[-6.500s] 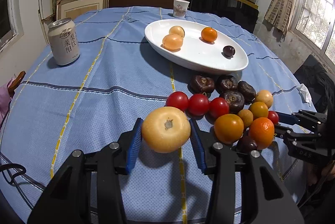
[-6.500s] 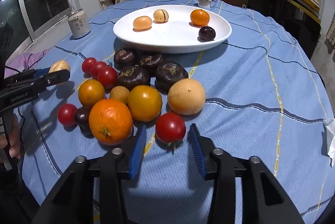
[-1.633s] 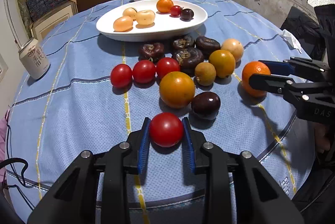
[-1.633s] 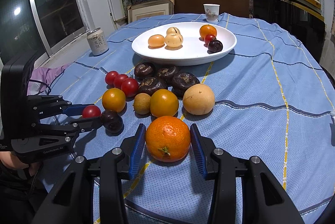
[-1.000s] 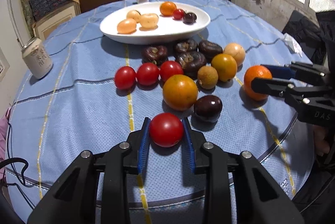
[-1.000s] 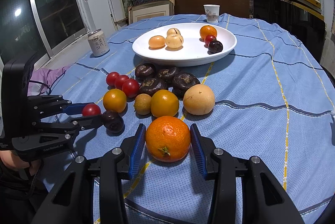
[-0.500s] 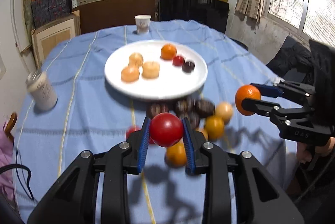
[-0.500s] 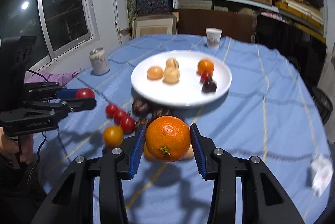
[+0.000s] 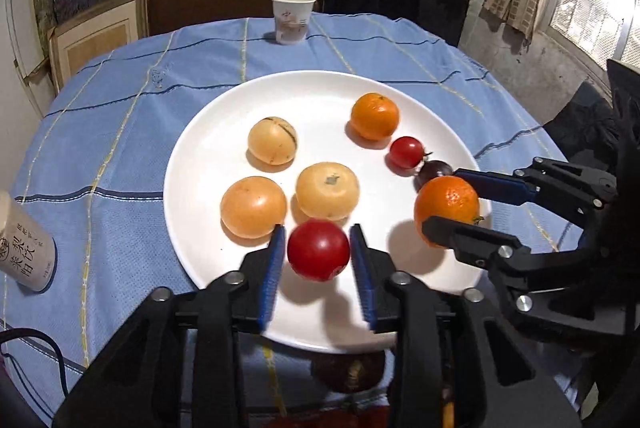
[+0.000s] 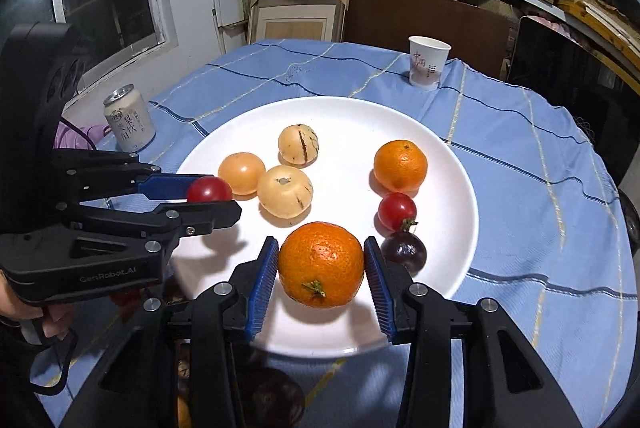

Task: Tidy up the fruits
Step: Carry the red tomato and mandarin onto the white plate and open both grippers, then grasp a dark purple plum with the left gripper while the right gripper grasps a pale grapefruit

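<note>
**A:** Two grippers, both over the plate (image 9: 208, 155)?

**B:** Both, side by side above its near half.

**A:** Left gripper (image 9: 317, 232) first: clamped or not?

**B:** Spread. Just been opening, with the tomato (image 9: 318, 250) between the blue pads and a thin gap on each side, so touching neither. Tomato slightly blurred, low over the bare near part of the plate, just in front of three yellow fruits (image 9: 327, 189).

**A:** And the right gripper (image 10: 321, 242)?

**B:** Pinching the orange (image 10: 321, 264) squarely between both pads, stem end toward the camera. Clear of the plate, to judge by the shadow beneath, on the plate's right side. Just beside the dark fruit (image 10: 403, 251) and the small tomato (image 10: 397, 211), apart from both.

**A:** Anything else on the plate?

**B:** Far orange (image 9: 375, 115) at the back right, just behind the small tomato.

**A:** Off the plate?

**B:** Cup (image 9: 292, 19) upright at the far edge of the blue cloth (image 9: 120, 107). Can (image 10: 129, 123) standing to the left, well apart from the plate. More dark fruits under the near rim, mostly hidden behind the gripper bodies, so hard to count.
</note>
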Demonstrator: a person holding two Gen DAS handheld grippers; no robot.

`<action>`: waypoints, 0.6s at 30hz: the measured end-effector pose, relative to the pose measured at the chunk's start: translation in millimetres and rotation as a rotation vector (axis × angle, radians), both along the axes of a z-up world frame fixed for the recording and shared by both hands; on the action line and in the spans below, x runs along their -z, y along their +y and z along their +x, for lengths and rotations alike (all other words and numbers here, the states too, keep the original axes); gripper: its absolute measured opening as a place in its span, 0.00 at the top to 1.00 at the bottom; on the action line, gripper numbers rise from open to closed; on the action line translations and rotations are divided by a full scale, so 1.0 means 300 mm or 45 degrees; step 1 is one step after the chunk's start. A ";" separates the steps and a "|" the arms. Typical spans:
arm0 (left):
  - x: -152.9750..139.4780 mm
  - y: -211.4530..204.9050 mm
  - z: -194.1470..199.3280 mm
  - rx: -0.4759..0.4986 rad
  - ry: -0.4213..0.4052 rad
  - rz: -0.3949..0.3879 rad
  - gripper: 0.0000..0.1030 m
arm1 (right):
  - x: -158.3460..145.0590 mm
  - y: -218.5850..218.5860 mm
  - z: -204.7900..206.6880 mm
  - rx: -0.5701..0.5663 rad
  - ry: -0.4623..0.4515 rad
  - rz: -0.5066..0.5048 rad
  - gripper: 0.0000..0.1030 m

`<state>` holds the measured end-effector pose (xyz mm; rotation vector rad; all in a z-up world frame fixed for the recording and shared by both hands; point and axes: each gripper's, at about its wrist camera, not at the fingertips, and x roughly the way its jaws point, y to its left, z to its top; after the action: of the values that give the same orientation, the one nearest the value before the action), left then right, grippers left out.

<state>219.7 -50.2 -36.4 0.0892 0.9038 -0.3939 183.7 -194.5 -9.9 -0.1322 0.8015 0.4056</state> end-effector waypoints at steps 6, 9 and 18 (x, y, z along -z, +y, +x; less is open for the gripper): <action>-0.042 0.063 -0.032 -0.053 -0.048 -0.095 0.25 | -0.037 -0.034 -0.050 0.012 -0.085 0.022 0.43; -0.065 0.098 -0.083 -0.072 -0.040 -0.160 0.25 | -0.084 -0.054 -0.100 0.038 -0.121 0.022 0.43; -0.040 0.154 -0.422 0.039 -0.071 -0.189 0.13 | -0.036 -0.089 -0.416 0.032 -0.066 0.039 0.43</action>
<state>93.2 -4.1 -24.4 -0.0219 0.8167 -0.4838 59.0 -221.3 0.8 -0.1033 0.7452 0.3889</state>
